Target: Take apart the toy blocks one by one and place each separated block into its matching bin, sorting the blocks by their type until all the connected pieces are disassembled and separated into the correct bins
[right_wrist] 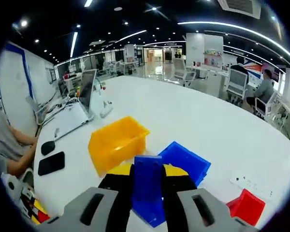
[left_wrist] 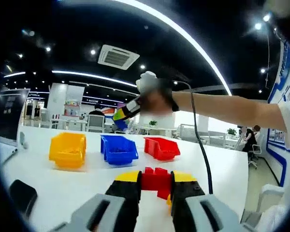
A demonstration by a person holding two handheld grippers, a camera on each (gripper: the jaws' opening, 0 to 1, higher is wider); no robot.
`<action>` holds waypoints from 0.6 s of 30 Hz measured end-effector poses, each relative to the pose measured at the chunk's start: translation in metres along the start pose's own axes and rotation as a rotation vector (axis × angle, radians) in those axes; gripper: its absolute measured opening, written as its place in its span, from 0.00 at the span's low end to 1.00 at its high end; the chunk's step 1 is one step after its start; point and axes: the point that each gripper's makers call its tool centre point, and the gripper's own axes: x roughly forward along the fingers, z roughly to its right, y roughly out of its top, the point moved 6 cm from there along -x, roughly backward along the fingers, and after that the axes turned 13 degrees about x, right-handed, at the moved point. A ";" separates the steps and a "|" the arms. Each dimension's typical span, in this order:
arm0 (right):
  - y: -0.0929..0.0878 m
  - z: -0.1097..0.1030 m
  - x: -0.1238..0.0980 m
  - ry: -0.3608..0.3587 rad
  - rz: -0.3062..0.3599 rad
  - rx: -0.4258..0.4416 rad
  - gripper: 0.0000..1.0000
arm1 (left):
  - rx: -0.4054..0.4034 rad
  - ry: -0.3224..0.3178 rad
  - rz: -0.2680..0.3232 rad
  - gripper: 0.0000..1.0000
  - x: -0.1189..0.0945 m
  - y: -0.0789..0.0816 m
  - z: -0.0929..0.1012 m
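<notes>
My left gripper [left_wrist: 156, 186] has its jaws clenched on a red block [left_wrist: 156, 180], pinned between the yellow-tipped pads low in the left gripper view. A small yellow piece [left_wrist: 168, 199] peeks out just under the red block, touching it; I cannot tell its shape.

My right gripper [right_wrist: 148, 186] has its jaws clenched on a blue block [right_wrist: 148, 188], held upright between the black pads in the right gripper view.

I take the blue bin [left_wrist: 118, 149] as my landmark. In the left gripper view it sits on the white table [left_wrist: 48, 179] beyond the red block, in the middle of a row of three. The yellow bin [left_wrist: 68, 150] stands just beside it on one side and the red bin [left_wrist: 161, 148] just beside it on the other. Above the blue bin, in the air, I see my other hand [left_wrist: 154, 96] wrapped around the right gripper, a black cable [left_wrist: 201, 145] hanging from it down toward the table. A dark flat object [left_wrist: 21, 195] lies on the table, well apart from the blue bin, past the yellow one.

In the right gripper view the blue bin [right_wrist: 186, 162] lies directly behind the blue block. The yellow bin [right_wrist: 117, 142] is just beside it, the red bin [right_wrist: 246, 207] near it on the opposite side. Beyond the yellow bin lie a black phone [right_wrist: 51, 163], a black mouse [right_wrist: 48, 147] and an open laptop [right_wrist: 77, 108]. A seated person's sleeve [right_wrist: 9, 140] shows at the table edge there.
</notes>
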 end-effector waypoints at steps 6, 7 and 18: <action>-0.006 0.005 0.010 -0.077 0.013 -0.179 0.24 | -0.019 0.002 0.033 0.25 -0.004 0.005 -0.002; -0.010 0.002 0.011 -0.073 0.015 -0.201 0.25 | -0.022 0.002 0.033 0.25 -0.004 0.005 -0.002; -0.017 -0.013 -0.021 -0.035 0.066 -0.271 0.52 | -0.027 0.006 0.030 0.25 -0.003 0.006 -0.003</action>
